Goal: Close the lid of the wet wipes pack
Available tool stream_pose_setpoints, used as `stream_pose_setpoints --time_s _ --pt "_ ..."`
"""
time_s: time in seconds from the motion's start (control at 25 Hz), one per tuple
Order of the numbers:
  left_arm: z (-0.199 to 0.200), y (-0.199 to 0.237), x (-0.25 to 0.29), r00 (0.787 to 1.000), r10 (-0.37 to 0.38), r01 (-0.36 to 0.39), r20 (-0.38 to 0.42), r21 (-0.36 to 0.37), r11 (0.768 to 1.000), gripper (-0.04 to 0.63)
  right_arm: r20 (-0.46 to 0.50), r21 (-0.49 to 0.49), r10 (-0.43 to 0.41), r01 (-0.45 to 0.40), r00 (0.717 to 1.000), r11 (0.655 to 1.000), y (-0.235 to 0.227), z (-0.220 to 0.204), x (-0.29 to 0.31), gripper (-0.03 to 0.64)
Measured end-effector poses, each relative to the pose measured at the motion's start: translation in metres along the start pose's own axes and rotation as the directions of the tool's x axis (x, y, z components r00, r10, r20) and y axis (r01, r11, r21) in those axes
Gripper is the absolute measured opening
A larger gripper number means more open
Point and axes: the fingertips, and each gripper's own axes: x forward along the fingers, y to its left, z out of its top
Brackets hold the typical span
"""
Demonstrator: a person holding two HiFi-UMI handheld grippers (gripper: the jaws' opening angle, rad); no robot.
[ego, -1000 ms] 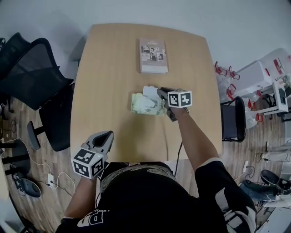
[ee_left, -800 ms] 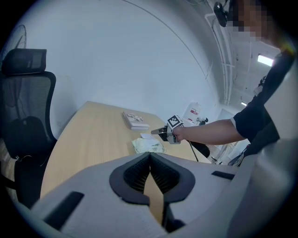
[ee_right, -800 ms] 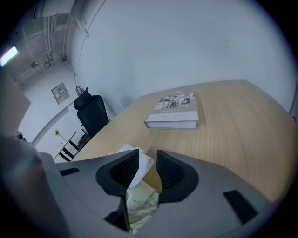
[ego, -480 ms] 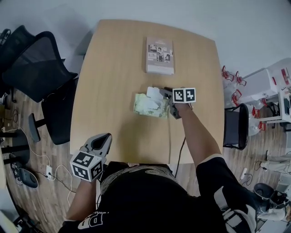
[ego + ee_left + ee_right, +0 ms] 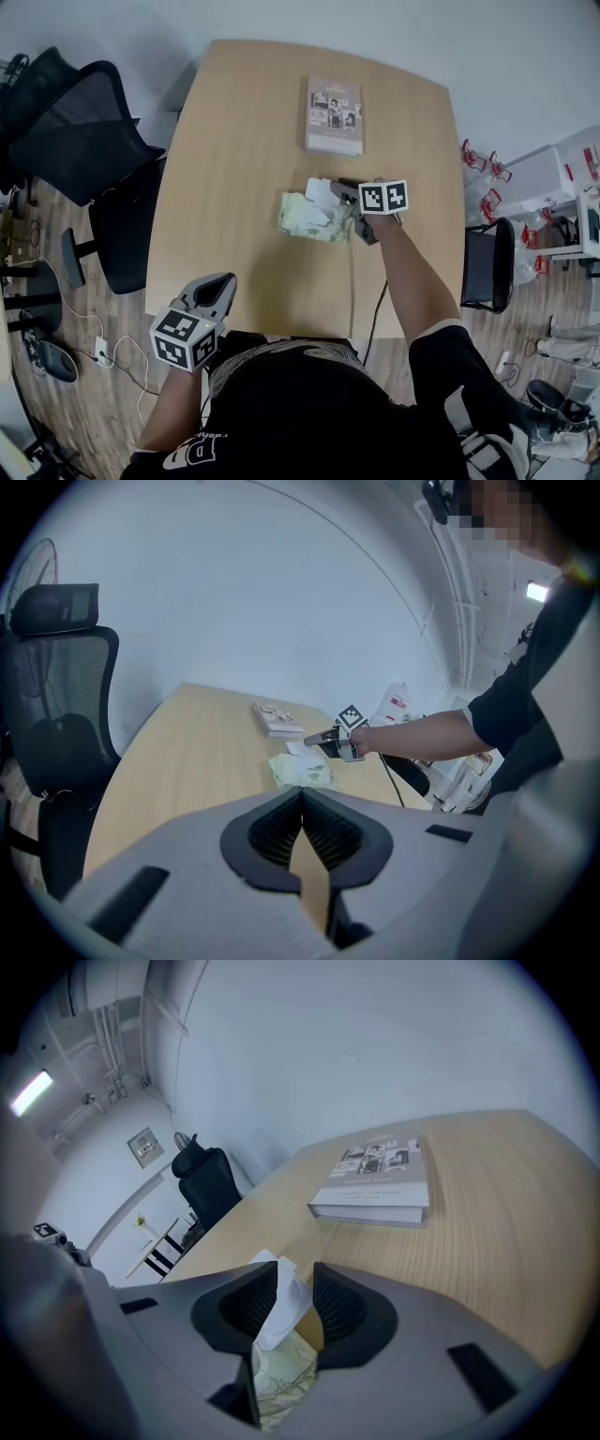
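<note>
The pale green wet wipes pack (image 5: 307,217) lies flat in the middle of the wooden table (image 5: 244,169), also seen in the left gripper view (image 5: 302,771). Its white lid flap (image 5: 320,192) stands raised at the far right end. My right gripper (image 5: 339,190) reaches that end from the right. Its jaws have just been opening, and they stand open (image 5: 296,1283) with the white flap (image 5: 281,1302) loose between them, the pack (image 5: 281,1377) just below. My left gripper (image 5: 217,286) hangs at the table's near left edge, shut and empty (image 5: 302,799).
A book (image 5: 334,114) lies at the table's far side, beyond the pack. A black office chair (image 5: 84,141) stands left of the table and another chair (image 5: 487,258) to the right. Cables and shoes lie on the wooden floor at left.
The right gripper stays at the pack's lid end, barely shifted. The left gripper keeps its place by the near edge. The pack has not moved.
</note>
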Motion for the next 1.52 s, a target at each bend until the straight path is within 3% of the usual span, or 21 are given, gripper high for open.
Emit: stream_pose_setpoints --time_s 0.24,0.44,0.8,0.96,1.16,1.24,1.52 --pt "0.002 -0.006 0.001 1.000 -0.016 0.016 0.013 0.014 1.000 0.018 -0.006 -0.145 0.009 -0.010 1.000 0.989 0.019 0.012 -0.018 0.101" --pt "0.006 -0.011 0.003 0.999 -0.036 0.036 0.030 0.010 0.999 0.018 -0.062 -0.320 -0.014 -0.007 0.998 0.948 0.040 0.009 -0.033 0.095" --pt "0.005 -0.025 0.004 0.998 -0.061 0.061 0.024 0.035 0.998 0.018 -0.120 -0.605 -0.125 0.027 0.985 0.796 0.059 -0.006 -0.044 0.064" --pt "0.002 -0.026 0.001 0.998 -0.064 0.063 0.023 0.037 0.997 0.018 -0.141 -0.733 -0.189 0.026 0.972 0.680 0.069 -0.011 -0.044 0.064" --pt "0.000 -0.028 -0.001 0.998 -0.067 0.066 0.021 0.039 0.997 0.018 -0.171 -0.860 -0.287 -0.001 0.943 0.511 0.080 -0.014 -0.045 0.050" --pt "-0.001 -0.029 -0.002 0.997 -0.068 0.067 0.020 0.039 0.997 0.018 -0.180 -0.873 -0.294 -0.015 0.939 0.487 0.085 -0.016 -0.042 0.049" --pt "-0.004 -0.029 -0.005 0.998 -0.064 0.064 0.021 0.037 0.997 0.018 -0.184 -0.876 -0.274 -0.031 0.944 0.481 0.100 -0.017 -0.033 0.048"
